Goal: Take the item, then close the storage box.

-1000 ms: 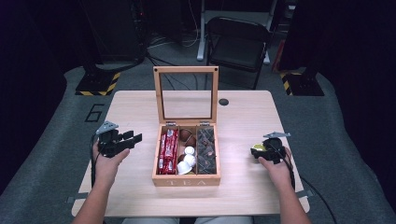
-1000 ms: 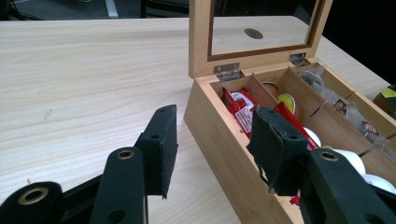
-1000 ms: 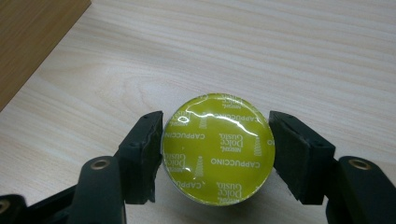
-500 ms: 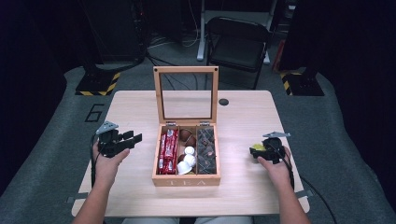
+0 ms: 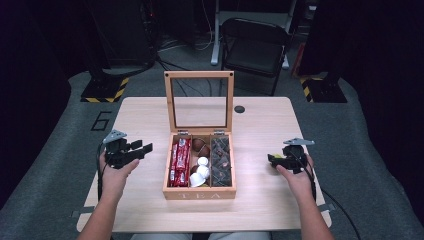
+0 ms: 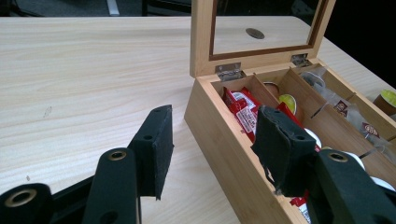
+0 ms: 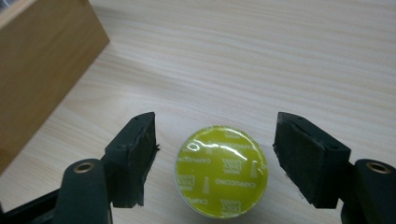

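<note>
An open wooden tea box point(image 5: 200, 194) stands mid-table, its glass lid point(image 5: 199, 75) upright. It holds red packets point(image 5: 179, 161), white capsules point(image 5: 201, 170), brown capsules point(image 5: 200, 146) and dark tea bags point(image 5: 220, 161). My left gripper point(image 5: 142, 148) hovers left of the box point(image 6: 233, 163). Its jaws point(image 6: 212, 135) have just been opening and hold nothing. My right gripper point(image 5: 270, 159) is right of the box, low over the table. A yellow-green capsule point(image 7: 222, 171) lies between its pads, which do not touch it. Those jaws point(image 7: 215, 128) have just been opening too.
The light wooden table point(image 5: 150, 115) has a small black round inset point(image 5: 239, 109) behind the lid. A dark folding chair point(image 5: 255, 47) stands beyond the far edge. The box's side wall point(image 7: 37, 70) is at the left in the right gripper view.
</note>
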{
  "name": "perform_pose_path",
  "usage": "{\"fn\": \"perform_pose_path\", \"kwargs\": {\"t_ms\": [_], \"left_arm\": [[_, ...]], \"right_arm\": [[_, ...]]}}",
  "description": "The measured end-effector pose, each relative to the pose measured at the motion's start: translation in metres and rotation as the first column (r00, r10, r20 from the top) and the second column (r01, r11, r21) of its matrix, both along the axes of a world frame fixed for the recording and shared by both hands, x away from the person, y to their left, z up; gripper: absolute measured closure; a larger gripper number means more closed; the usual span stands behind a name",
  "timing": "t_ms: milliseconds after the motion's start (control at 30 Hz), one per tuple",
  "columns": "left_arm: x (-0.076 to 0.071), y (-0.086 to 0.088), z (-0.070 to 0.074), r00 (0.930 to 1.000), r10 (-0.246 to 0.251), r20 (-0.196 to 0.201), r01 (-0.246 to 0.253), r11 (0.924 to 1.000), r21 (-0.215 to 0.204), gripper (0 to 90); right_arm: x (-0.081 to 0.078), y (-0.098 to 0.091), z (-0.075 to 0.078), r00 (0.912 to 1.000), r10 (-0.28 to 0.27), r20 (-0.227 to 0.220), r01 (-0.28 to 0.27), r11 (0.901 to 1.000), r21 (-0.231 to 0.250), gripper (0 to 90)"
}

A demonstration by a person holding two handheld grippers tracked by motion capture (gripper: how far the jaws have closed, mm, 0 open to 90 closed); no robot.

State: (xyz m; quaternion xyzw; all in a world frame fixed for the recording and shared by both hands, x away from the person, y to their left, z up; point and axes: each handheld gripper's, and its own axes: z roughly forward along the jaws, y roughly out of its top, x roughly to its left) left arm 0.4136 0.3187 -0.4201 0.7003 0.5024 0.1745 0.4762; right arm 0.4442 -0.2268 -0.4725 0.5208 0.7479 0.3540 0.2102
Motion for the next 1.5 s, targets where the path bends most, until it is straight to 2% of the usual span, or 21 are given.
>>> {"fn": "perform_pose_path", "kwargs": {"t_ms": [67,100,167,267,300,500,700,900,1000,1067,1200,1500], "left_arm": [[0.0,0.0,0.0,1.0,0.001,-0.001,-0.001,1.0,-0.002,46.9],[0.0,0.0,0.0,1.0,0.0,-0.001,0.0,1.0,0.0,46.6],[0.001,0.0,0.0,1.0,-0.003,-0.004,0.003,1.0,-0.001,46.5],[0.001,0.0,0.0,1.0,-0.005,-0.003,0.005,1.0,-0.003,45.8],[0.001,0.0,0.0,1.0,-0.006,-0.004,0.006,1.0,-0.003,45.6],[0.001,0.001,0.001,1.0,-0.001,0.003,0.001,1.0,-0.006,45.3],[0.001,0.0,0.001,1.0,-0.001,0.001,0.001,1.0,-0.003,45.3],[0.001,0.0,0.001,1.0,0.0,0.004,0.0,1.0,-0.007,45.3],[0.002,0.0,0.001,1.0,-0.003,0.001,0.003,1.0,-0.008,44.8],[0.002,0.0,0.001,1.0,-0.003,0.001,0.003,1.0,-0.008,44.7],[0.002,0.0,0.0,1.0,-0.003,0.001,0.003,0.9999,-0.011,43.7],[0.002,-0.002,0.001,0.9999,-0.011,0.006,0.011,0.9999,-0.012,43.6]], "right_arm": [[0.0,0.001,0.002,1.0,0.005,-0.001,-0.005,1.0,0.008,29.9],[0.0,0.004,0.005,0.9998,0.016,-0.006,-0.016,0.9994,0.032,30.4],[0.001,0.008,0.009,0.9993,0.034,-0.012,-0.034,0.9982,0.05,30.7],[0.003,0.016,0.015,0.9986,0.05,-0.017,-0.049,0.9979,0.041,30.9],[0.004,0.021,0.019,0.9976,0.069,-0.006,-0.069,0.9974,0.019,31.0],[0.006,0.032,0.026,0.9943,0.107,-0.004,-0.106,0.9943,0.003,34.3],[0.008,0.038,0.034,0.992,0.126,-0.007,-0.126,0.9912,0.043,35.2],[0.012,0.049,0.046,0.9871,0.158,0.028,-0.159,0.9848,0.068,35.6],[0.016,0.056,0.058,0.984,0.173,0.04,-0.176,0.9814,0.076,36.1],[0.017,0.057,0.059,0.9835,0.177,0.038,-0.179,0.9809,0.076,36.3],[0.022,0.065,0.071,0.9822,0.186,0.029,-0.188,0.9788,0.082,36.5],[0.034,0.089,0.1,0.9715,0.232,0.049,-0.236,0.9652,0.112,35.0]]}}
